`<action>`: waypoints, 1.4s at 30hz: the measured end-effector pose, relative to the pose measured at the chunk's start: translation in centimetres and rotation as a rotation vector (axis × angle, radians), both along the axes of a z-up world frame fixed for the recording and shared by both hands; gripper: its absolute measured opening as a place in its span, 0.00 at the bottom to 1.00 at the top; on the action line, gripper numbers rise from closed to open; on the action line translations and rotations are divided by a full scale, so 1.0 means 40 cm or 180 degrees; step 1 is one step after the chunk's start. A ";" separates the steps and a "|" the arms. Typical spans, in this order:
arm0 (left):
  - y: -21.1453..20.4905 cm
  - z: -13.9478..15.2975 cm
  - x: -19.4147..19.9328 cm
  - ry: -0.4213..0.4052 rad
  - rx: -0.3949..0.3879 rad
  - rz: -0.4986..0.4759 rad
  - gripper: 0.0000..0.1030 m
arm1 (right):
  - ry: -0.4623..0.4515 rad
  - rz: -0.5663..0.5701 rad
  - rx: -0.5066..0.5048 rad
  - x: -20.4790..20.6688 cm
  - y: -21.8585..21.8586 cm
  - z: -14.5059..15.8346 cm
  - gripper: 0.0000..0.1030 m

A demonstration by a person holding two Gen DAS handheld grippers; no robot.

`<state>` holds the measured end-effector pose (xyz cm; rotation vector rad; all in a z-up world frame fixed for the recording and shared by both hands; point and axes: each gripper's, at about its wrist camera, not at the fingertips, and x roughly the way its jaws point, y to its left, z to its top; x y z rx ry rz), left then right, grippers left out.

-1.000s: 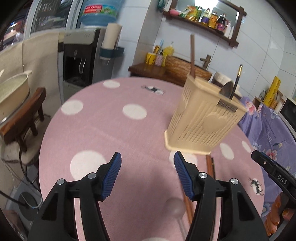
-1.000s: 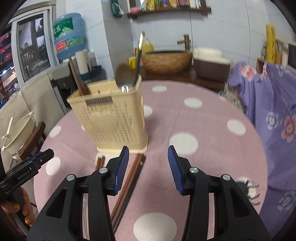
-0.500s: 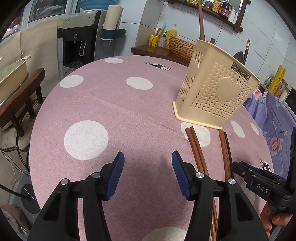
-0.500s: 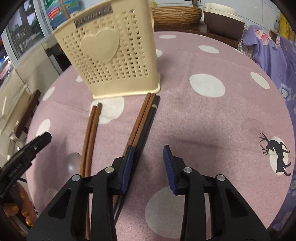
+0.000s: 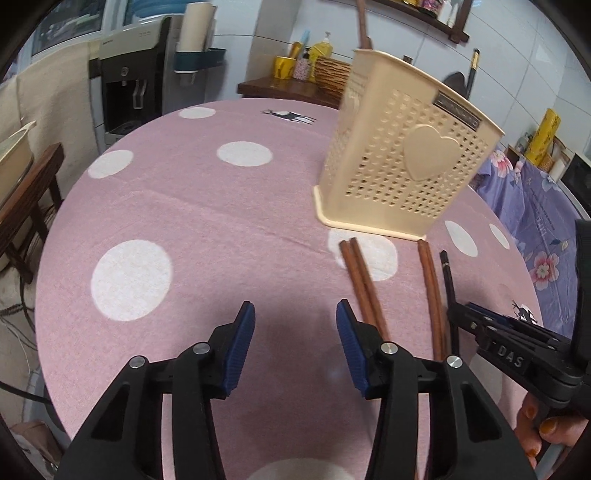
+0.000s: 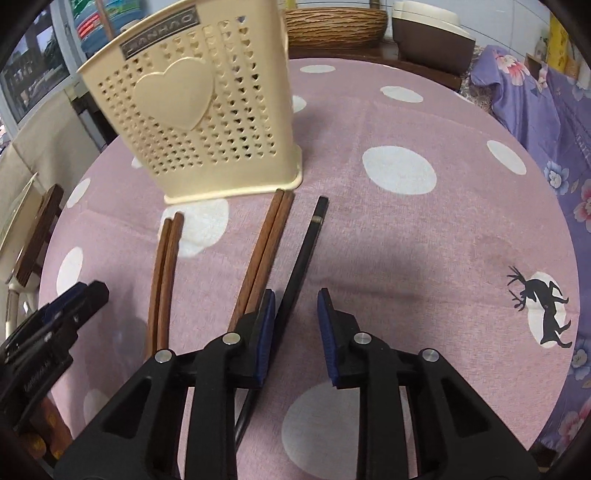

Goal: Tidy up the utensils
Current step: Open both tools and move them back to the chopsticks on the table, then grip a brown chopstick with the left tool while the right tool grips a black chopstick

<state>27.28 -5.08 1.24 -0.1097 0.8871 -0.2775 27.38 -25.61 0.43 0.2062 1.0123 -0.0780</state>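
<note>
A cream perforated utensil holder (image 5: 402, 162) with a heart stands upright on the pink dotted tablecloth (image 5: 184, 221); it also shows in the right wrist view (image 6: 199, 110). Two pairs of brown chopsticks (image 6: 164, 273) (image 6: 267, 247) and a black utensil handle (image 6: 301, 258) lie flat in front of it. My right gripper (image 6: 293, 332) is open, low over the cloth, with the black handle between its fingers, close to the left one. My left gripper (image 5: 295, 347) is open and empty, just left of the left chopstick pair (image 5: 364, 280).
A water dispenser (image 5: 147, 77) and a wooden stool (image 5: 26, 192) stand left of the table. A side table with a wicker basket (image 6: 336, 22) is behind it. A purple floral cloth (image 6: 546, 118) lies to the right.
Both grippers have dropped low toward the tabletop and the lying utensils. The right gripper has come down around the black handle, which now lies apart from the brown chopsticks.
</note>
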 end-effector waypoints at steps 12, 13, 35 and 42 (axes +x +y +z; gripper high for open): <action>-0.101 -0.026 0.043 0.0066 0.0305 -0.0234 0.34 | -0.0011 -0.0149 0.0042 0.013 -0.040 -0.003 0.20; -0.105 -0.026 0.045 0.0068 0.0331 -0.0235 0.34 | -0.0011 -0.0149 0.0044 0.014 -0.042 -0.003 0.20; -0.147 -0.026 0.094 0.0086 0.0517 -0.0106 0.18 | 0.0082 -0.0450 0.0225 0.088 -0.078 -0.012 0.11; -0.146 -0.025 0.113 0.0111 0.0508 -0.0062 0.10 | 0.0088 -0.0466 0.0159 0.109 -0.078 -0.012 0.10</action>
